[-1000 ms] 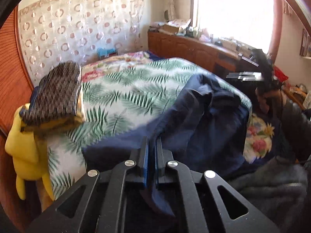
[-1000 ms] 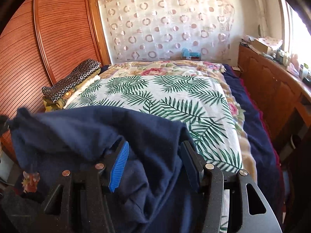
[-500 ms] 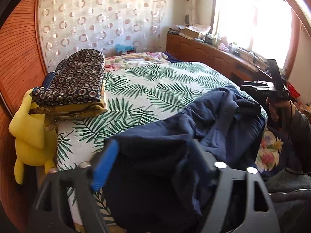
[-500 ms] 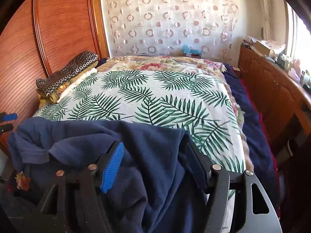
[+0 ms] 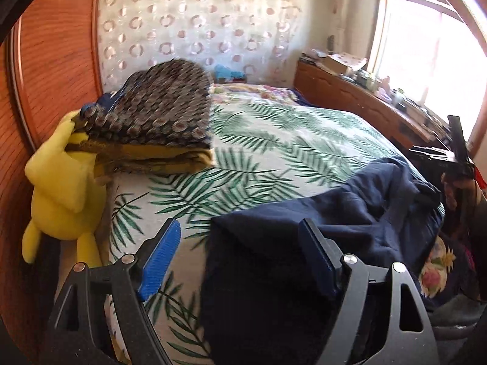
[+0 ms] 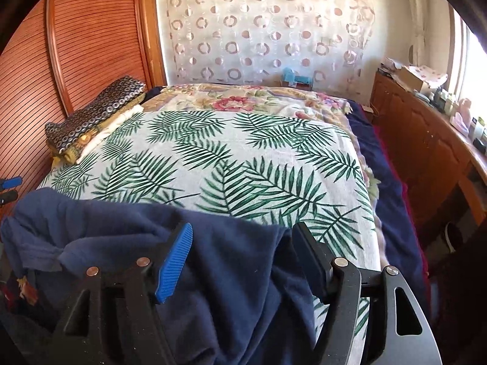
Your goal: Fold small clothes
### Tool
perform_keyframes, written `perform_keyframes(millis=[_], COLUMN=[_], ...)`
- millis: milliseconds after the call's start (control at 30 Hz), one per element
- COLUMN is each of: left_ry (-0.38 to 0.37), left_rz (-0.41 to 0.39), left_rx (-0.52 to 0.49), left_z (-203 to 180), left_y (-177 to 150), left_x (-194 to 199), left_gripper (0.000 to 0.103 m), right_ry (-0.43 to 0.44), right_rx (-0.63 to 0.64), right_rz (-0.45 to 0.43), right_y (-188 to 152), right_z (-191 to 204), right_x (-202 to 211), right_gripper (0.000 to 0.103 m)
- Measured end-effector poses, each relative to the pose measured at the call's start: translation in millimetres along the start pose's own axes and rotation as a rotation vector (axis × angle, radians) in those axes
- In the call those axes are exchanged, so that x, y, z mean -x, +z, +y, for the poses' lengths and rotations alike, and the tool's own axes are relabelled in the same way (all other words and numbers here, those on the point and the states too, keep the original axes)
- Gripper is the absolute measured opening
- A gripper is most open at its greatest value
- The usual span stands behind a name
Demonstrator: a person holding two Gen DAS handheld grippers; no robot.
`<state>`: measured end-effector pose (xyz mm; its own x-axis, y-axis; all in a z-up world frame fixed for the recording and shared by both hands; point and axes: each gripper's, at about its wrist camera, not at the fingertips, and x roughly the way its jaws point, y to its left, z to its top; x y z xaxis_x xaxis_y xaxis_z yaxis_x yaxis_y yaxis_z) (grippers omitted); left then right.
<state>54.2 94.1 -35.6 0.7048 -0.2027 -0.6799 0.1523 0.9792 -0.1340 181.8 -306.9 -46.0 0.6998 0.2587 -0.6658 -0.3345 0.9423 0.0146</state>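
Left wrist view: we hold the left claw spread wide, gripping nothing, over the near corner of the navy garment, whose edge lies between the jaws without being pressed. The garment sits rumpled along the bed's near edge on the palm-leaf sheet. A stack of folded clothes crowds the far left corner, with a yellow plush toy wedged against the wooden wardrobe. From the right wrist, our right claw is also open, the loose cloth lying slack between its jaws and free of the pads. The middle of the sheet lies bare beyond the garment; a wooden cabinet lines the right side under the window.
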Motion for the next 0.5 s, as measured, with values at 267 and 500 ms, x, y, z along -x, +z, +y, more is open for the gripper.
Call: perform_keyframes(millis=[267, 500], left_ry=[-0.040, -0.054], left_rz=[0.100, 0.122], left_rx=[0.026, 0.016], left_z=[6.4, 0.8], left_y=[-11.3, -8.5], left_x=[-44.8, -64.6], left_gripper=[0.080, 0.080], right_ry=[-0.007, -0.047], right_rx=[0.002, -0.009], right_rz=[0.082, 0.101], right_y=[1.5, -0.1], right_z=[-6.2, -14.1], right_x=[-36.5, -47.9], right_gripper=[0.070, 0.079])
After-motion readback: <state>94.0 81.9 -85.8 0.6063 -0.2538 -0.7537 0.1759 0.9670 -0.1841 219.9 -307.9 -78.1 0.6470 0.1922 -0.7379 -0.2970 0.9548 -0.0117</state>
